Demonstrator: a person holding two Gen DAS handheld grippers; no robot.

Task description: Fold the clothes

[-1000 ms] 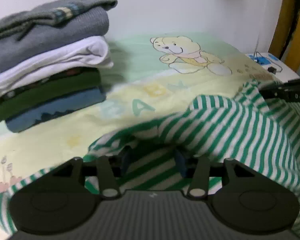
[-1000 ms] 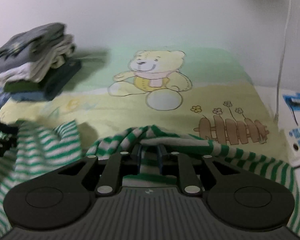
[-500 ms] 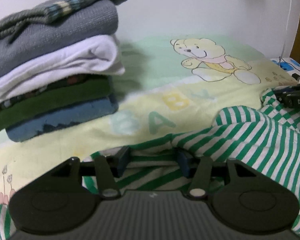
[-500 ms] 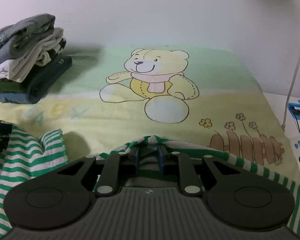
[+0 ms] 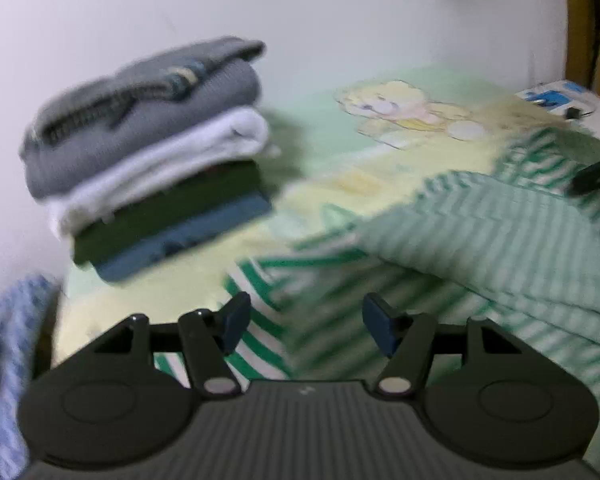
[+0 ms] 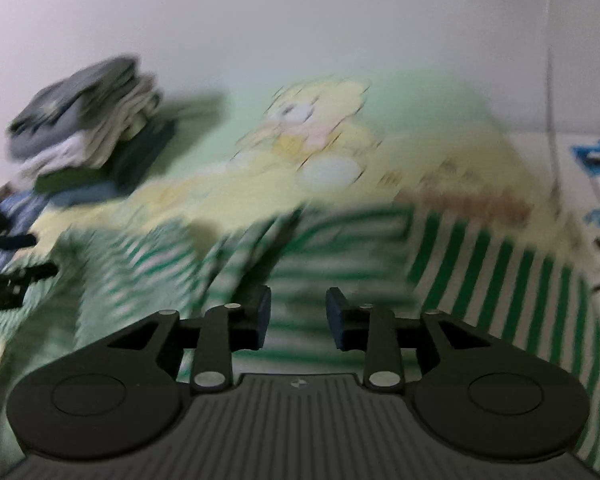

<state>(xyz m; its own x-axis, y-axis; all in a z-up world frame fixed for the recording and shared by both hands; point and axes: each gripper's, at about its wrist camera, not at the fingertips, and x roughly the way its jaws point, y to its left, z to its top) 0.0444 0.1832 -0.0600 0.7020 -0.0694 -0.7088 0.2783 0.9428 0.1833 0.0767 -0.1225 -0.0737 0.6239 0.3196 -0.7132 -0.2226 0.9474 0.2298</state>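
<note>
On bear-print sheet point(image 5: 380, 184), striped garment point(image 5: 480, 240) rumpled, lying across, both grippers' jaws apart, empty.

Soft, fairly dim indoor light with a cool cast, no glare; the stack of folded clothes point(image 5: 148, 152) throws a diffuse shadow to its right onto the bear-print sheet point(image 5: 380, 184) and the white wall point(image 5: 300, 8), so the source sits somewhere on the left. Heavy motion blur in both views: the green-striped garment point(image 6: 480, 256) smears into streaks, worst mid-frame in the right wrist view, and the bear print is doubled there, while the left gripper point(image 5: 304, 324) and right gripper point(image 6: 298, 312) bodies near the lens stay sharp. Fisheye bends the wall and sheet edges, with dark vignette corners.
</note>
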